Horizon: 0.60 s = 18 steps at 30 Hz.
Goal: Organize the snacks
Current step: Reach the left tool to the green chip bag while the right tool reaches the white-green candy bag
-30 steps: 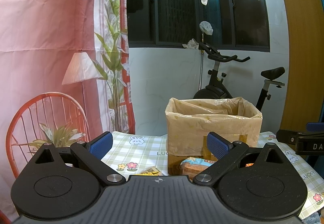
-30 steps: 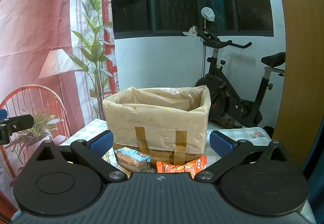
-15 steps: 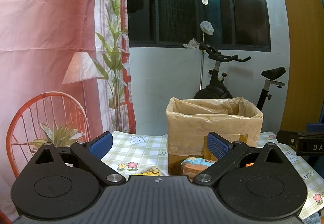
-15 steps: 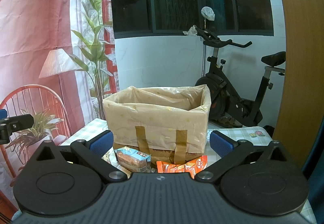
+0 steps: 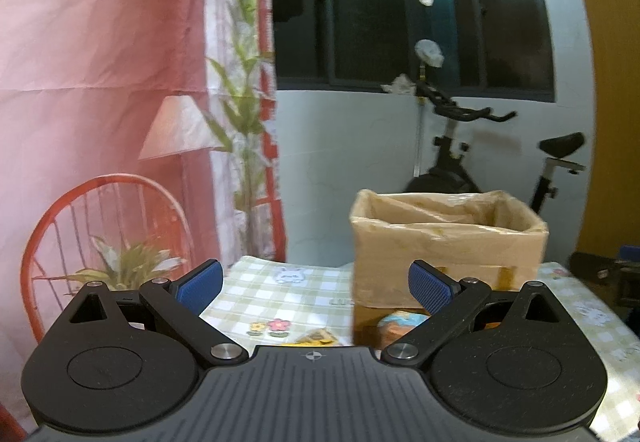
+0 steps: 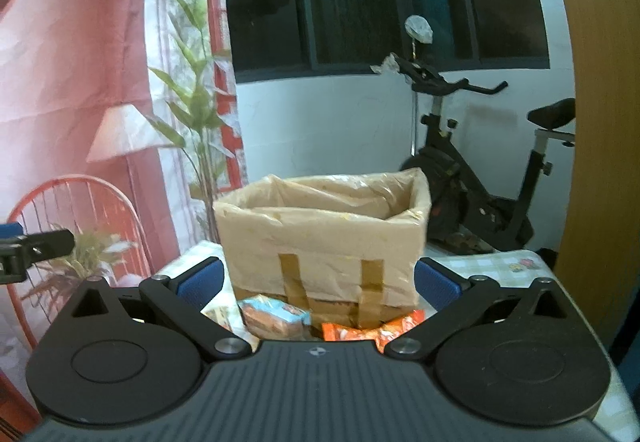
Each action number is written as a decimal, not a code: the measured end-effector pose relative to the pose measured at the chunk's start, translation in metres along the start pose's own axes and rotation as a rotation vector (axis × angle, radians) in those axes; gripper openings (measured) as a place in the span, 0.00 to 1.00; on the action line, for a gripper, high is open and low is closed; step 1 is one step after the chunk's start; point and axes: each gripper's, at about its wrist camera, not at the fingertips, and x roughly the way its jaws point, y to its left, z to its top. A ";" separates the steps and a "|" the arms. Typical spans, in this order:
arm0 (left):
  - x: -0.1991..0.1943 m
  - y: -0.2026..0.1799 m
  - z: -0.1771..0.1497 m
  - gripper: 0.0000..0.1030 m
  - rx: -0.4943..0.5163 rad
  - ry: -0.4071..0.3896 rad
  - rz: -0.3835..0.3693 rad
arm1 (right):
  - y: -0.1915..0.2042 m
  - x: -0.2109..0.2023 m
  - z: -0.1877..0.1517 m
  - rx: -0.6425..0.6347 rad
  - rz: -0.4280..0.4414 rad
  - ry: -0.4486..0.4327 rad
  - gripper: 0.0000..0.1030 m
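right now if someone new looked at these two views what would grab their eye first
The lined cardboard box stands open in the middle of the checked tablecloth, with taped strips down its front. At its foot lie snack packs: a blue-topped packet and an orange packet. Both grippers, left and right, are open and empty, and an exercise bike stands behind the table.

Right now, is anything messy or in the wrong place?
Yes: the blue-topped snack packet and the orange snack packet lie loose on the checked tablecloth, in front of the plastic-lined cardboard box, not inside it.
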 end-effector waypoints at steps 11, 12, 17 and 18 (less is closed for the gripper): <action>0.040 0.010 -0.027 0.97 -0.037 0.062 0.073 | -0.003 0.037 -0.030 0.020 0.085 -0.121 1.00; 0.043 0.010 -0.030 0.97 -0.036 0.068 0.072 | -0.002 0.041 -0.034 0.018 0.089 -0.108 1.00; 0.056 0.008 -0.045 0.97 -0.019 0.093 0.061 | 0.000 0.059 -0.048 0.019 0.094 -0.047 1.00; 0.058 0.008 -0.048 0.97 -0.019 0.098 0.060 | 0.000 0.062 -0.050 0.021 0.094 -0.035 1.00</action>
